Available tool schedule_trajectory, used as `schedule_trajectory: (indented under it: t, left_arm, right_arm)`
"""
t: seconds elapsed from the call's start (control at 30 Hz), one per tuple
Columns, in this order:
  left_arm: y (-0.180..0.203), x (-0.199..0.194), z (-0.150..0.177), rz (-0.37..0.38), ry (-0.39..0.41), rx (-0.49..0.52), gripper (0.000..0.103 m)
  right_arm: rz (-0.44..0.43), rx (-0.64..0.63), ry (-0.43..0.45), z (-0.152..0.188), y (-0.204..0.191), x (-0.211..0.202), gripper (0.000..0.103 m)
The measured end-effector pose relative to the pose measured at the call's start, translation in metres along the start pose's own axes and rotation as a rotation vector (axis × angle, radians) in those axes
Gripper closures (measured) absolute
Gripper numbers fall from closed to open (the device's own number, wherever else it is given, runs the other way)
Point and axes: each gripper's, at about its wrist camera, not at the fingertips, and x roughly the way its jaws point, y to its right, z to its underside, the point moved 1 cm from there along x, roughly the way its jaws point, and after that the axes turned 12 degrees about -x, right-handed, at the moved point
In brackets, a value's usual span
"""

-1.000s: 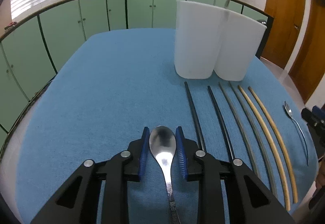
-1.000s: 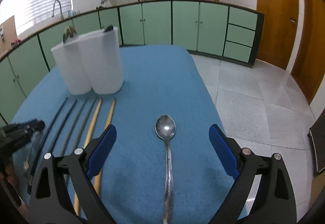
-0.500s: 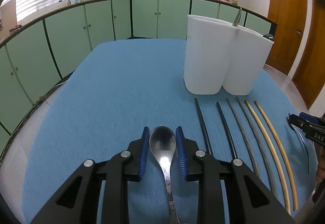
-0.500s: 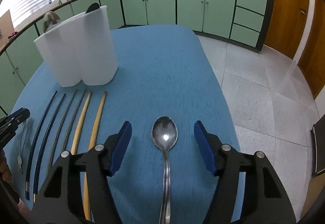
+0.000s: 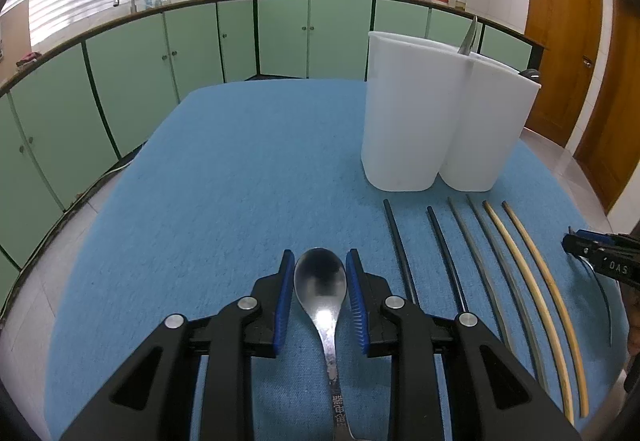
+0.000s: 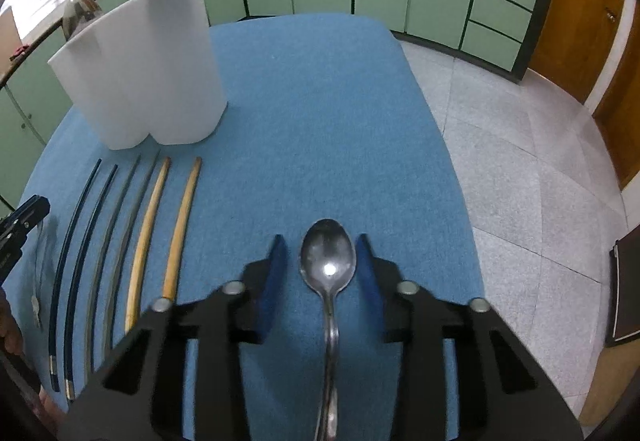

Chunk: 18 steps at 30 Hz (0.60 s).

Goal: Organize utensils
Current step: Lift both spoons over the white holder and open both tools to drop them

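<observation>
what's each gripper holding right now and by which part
The left gripper is shut on a spoon, gripping the sides of its bowl. The right gripper straddles another spoon with gaps either side, holding nothing.

Two steel spoons (image 5: 320,283) (image 6: 328,261) flat on cloth; six chopsticks (image 5: 516,273) side by side before white holder (image 5: 440,125).
</observation>
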Motion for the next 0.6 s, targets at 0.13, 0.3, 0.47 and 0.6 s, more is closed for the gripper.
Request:
schedule_trajectory:
  t: [0.13, 0.3, 0.47, 0.6]
  left_arm:
    - [-0.001, -0.005, 0.001, 0.007, 0.015, 0.002, 0.077]
    - [-0.006, -0.022, -0.001, 0.036, 0.073, -0.011, 0.077]
    - [-0.01, -0.045, -0.008, 0.074, 0.153, -0.039, 0.077]
    - [-0.014, -0.067, -0.016, 0.109, 0.235, -0.065, 0.077]
  right_arm:
    - [-0.034, 0.01, 0.047, 0.003, -0.002, -0.009, 0.076]
    - [-0.058, 0.02, 0.203, 0.008, -0.003, -0.05, 0.076]
    - [-0.073, 0.019, 0.349, 0.001, -0.002, -0.087, 0.076]
    - [-0.05, 0.018, 0.429, -0.007, -0.002, -0.109, 0.076]
